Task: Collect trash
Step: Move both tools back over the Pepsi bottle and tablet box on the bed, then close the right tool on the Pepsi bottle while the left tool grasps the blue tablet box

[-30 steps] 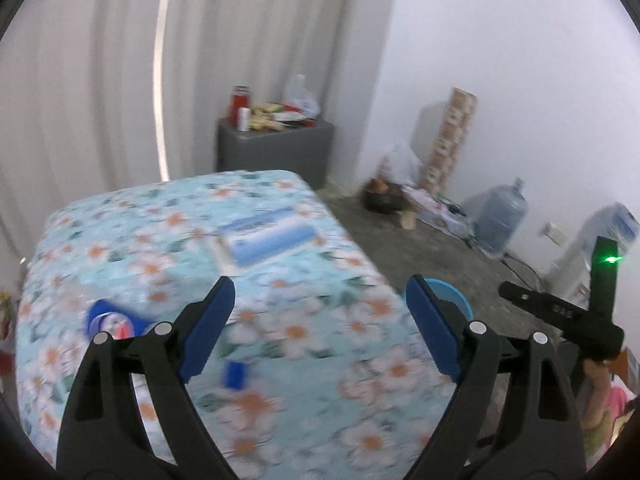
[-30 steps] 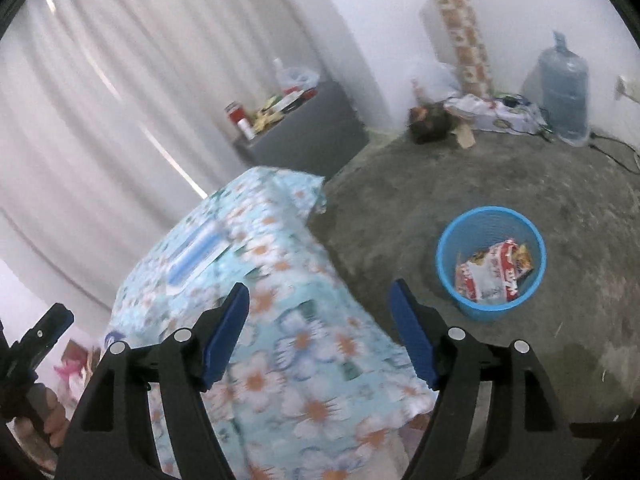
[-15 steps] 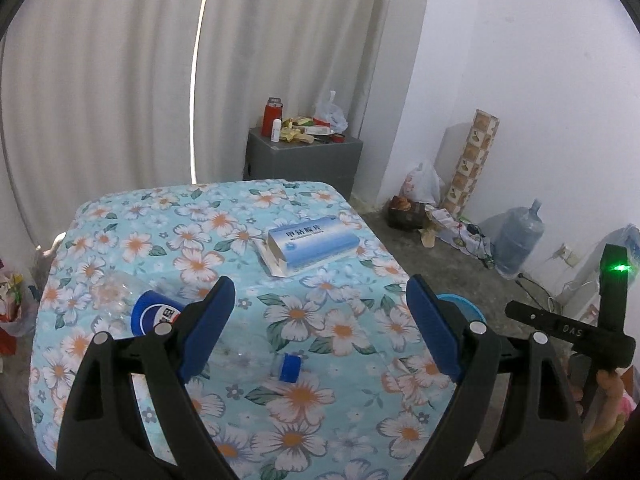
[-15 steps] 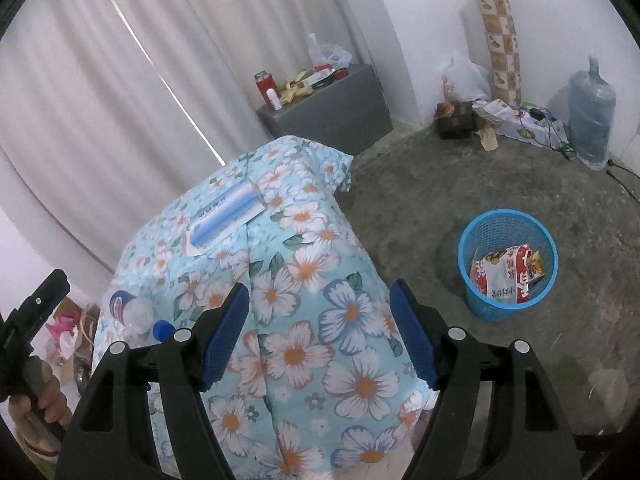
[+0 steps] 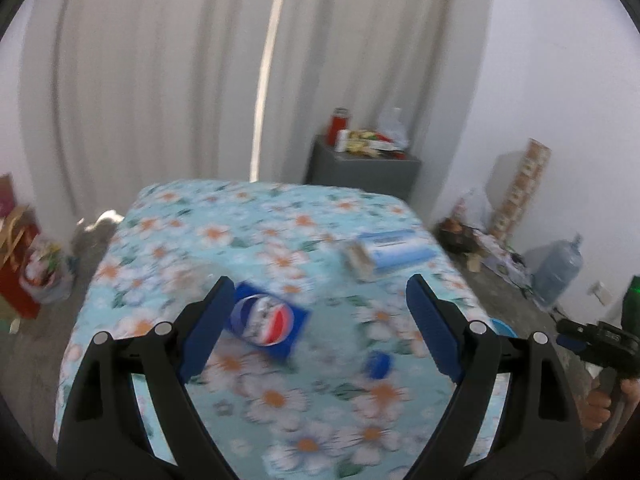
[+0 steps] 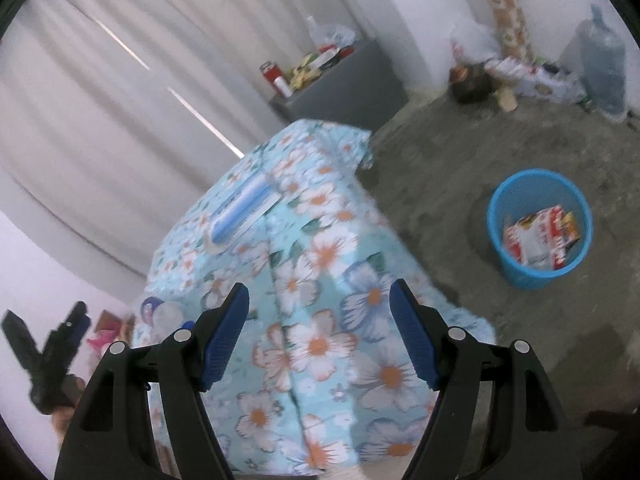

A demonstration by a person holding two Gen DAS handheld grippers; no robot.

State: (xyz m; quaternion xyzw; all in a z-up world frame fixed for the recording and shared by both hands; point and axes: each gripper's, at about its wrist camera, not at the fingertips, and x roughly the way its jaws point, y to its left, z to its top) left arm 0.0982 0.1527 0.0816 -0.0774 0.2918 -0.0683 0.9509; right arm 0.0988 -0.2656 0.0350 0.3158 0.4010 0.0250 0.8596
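A clear plastic bottle with a blue, red and white label and a blue cap lies on the flower-patterned tablecloth. My left gripper hovers open just above and in front of it, nothing between the jaws. A blue-and-white box lies further back on the right; the right wrist view shows the same box. My right gripper hangs open over the table's near corner, holding nothing. The blue waste basket stands on the floor to the right with packets inside.
A grey cabinet with a red flask and clutter stands behind the table by the curtain. A water jug and boxes line the right wall. Bags sit on the floor at left. Concrete floor separates table and basket.
The left gripper has swung leftward across the table, so the bottle now sits between its fingers in view. The right gripper shifted slightly; table and basket appear closer. Both stayed open.
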